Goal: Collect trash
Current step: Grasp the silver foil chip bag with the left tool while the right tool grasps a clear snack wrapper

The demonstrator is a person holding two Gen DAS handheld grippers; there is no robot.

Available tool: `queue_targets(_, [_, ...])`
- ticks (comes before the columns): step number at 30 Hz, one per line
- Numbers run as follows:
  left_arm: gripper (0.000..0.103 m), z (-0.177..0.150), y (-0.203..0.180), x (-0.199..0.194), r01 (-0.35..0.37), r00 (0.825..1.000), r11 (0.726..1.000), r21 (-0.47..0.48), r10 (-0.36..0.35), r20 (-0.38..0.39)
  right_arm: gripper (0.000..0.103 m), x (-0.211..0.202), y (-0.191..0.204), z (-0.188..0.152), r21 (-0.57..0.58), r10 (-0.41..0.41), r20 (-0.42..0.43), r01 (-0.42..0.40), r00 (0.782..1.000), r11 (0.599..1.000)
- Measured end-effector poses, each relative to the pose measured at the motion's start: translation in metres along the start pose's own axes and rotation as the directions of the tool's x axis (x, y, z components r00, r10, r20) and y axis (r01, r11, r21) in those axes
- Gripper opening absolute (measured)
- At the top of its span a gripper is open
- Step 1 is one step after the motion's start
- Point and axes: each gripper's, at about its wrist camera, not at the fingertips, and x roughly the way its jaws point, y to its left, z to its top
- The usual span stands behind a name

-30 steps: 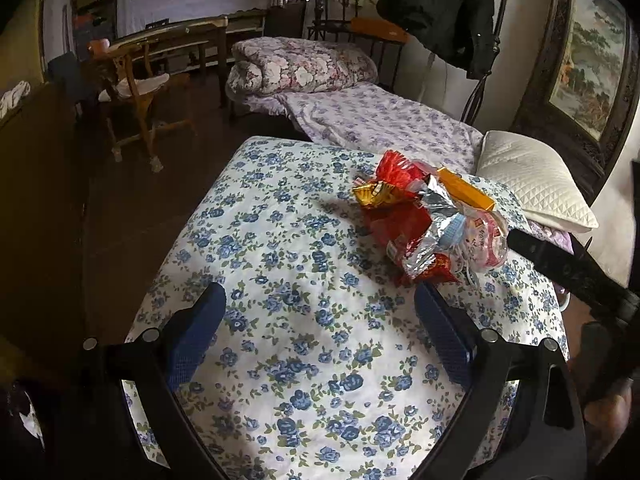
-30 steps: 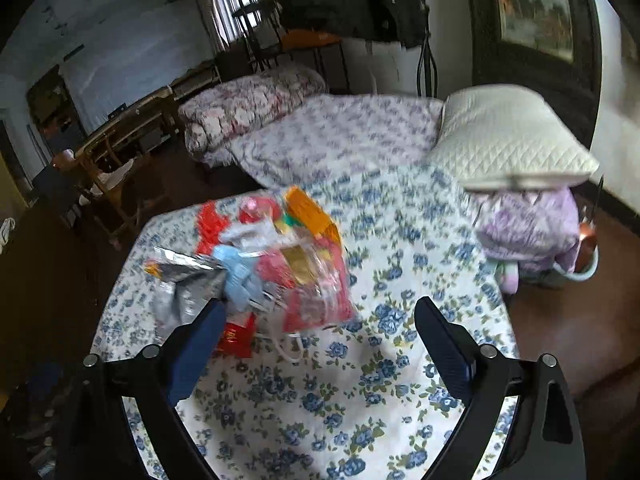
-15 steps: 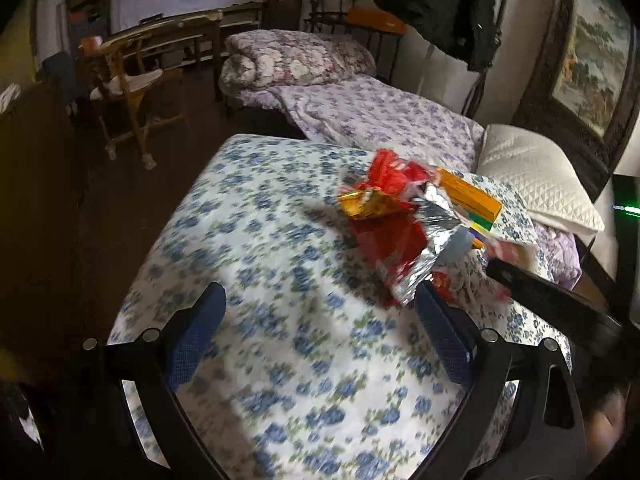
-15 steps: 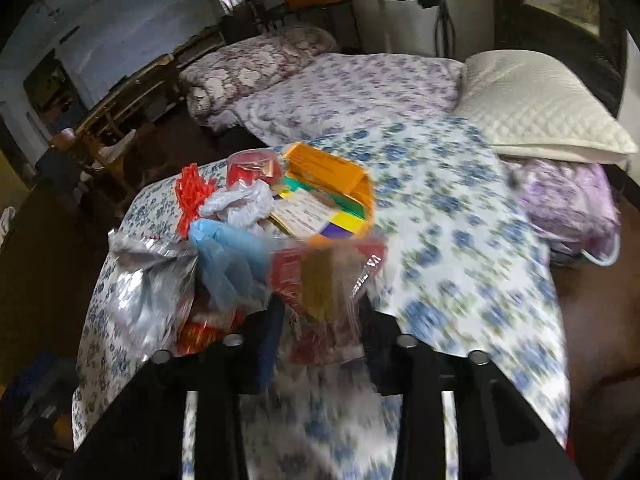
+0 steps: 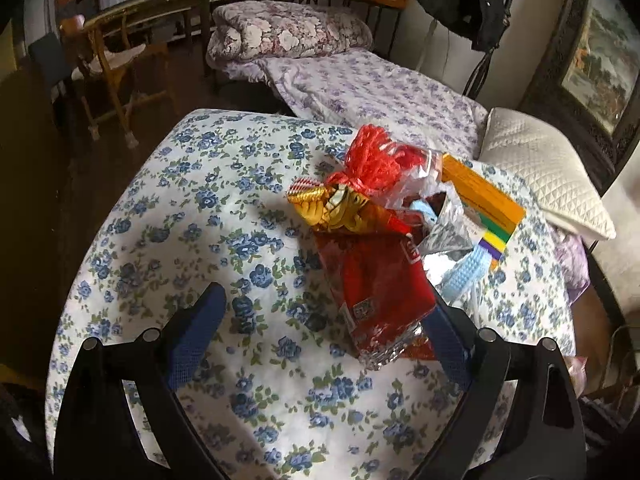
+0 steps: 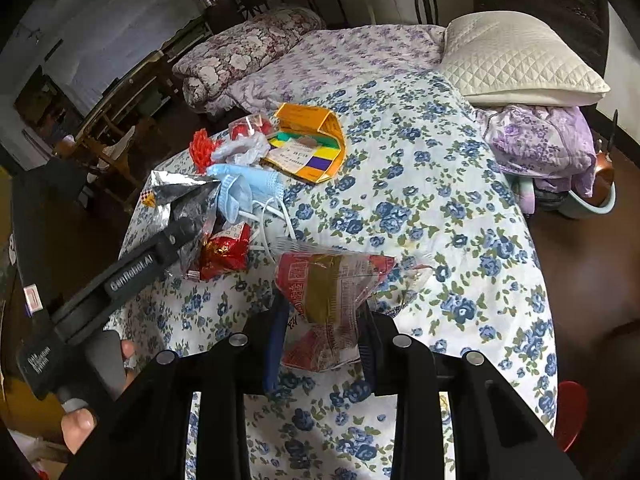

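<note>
Wrapper [image 6: 328,304] now clamped in right claw [image 6: 322,334], wide apart 1s ago; left claw [image 5: 328,332] apart, closer to pile w/ red packet [image 5: 376,280] on worktop [image 5: 192,208].

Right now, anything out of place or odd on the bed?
Yes: a heap of trash lies on the floral bedspread, where it does not belong: a flattened orange box, a crumpled blue face mask, torn foil wrappers. The right gripper is shut on a clear snack bag.
</note>
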Motion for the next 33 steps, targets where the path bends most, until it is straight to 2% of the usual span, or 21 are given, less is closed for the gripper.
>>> queue_targets(2, [0.090, 0.001, 0.002, 0.000, -0.008, 1.000, 1.000, -0.008, 0.008, 0.004, 0.032, 0.001, 0.001, -0.001, -0.002, 0.000, -0.003, 0.000, 1.000, 1.000])
queue_targets(4, [0.085, 0.001, 0.003, -0.001, 0.003, 1.000, 1.000, -0.016, -0.003, 0.004, 0.032, 0.001, 0.002, -0.001, -0.004, 0.004, -0.004, -0.004, 1.000, 1.000])
queue_targets(9, [0.058, 0.000, 0.004, 0.000, 0.025, 1.000, 0.999, -0.021, -0.025, -0.008, 0.032, 0.004, 0.006, -0.002, -0.016, 0.002, -0.011, -0.002, 1.000, 1.000])
queue_targets(12, [0.024, -0.001, 0.003, 0.001, 0.031, 0.999, 0.999, -0.019, -0.031, -0.014, 0.032, 0.004, 0.006, -0.001, -0.016, 0.002, -0.012, -0.002, 1.000, 1.000])
queue_targets(14, [0.010, -0.002, 0.003, 0.002, 0.026, 0.999, 1.000, -0.015, -0.026, -0.018, 0.032, 0.004, 0.006, -0.002, -0.015, 0.004, -0.013, -0.004, 1.000, 1.000])
queue_targets(15, [0.007, -0.002, 0.002, 0.002, 0.021, 1.000, 1.000, -0.012, -0.022, -0.017, 0.032, 0.004, 0.006, -0.001, -0.017, 0.002, -0.013, -0.002, 1.000, 1.000])
queue_targets(18, [0.003, -0.002, 0.002, 0.002, 0.017, 1.000, 1.000, -0.008, -0.017, -0.014, 0.032, 0.004, 0.006, -0.001, -0.017, 0.001, -0.013, -0.002, 1.000, 1.000])
queue_targets(27, [0.001, -0.003, 0.001, -0.009, 0.009, 1.000, 1.000, -0.004, -0.009, 0.020, 0.032, 0.003, 0.006, -0.001, -0.012, 0.021, -0.013, -0.021, 1.000, 1.000])
queue_targets(33, [0.001, -0.007, 0.014, -0.047, 0.040, 0.996, 0.999, -0.033, -0.038, 0.079, 0.028, -0.011, 0.013, -0.004, -0.027, 0.035, 0.021, -0.034, 0.999, 0.999])
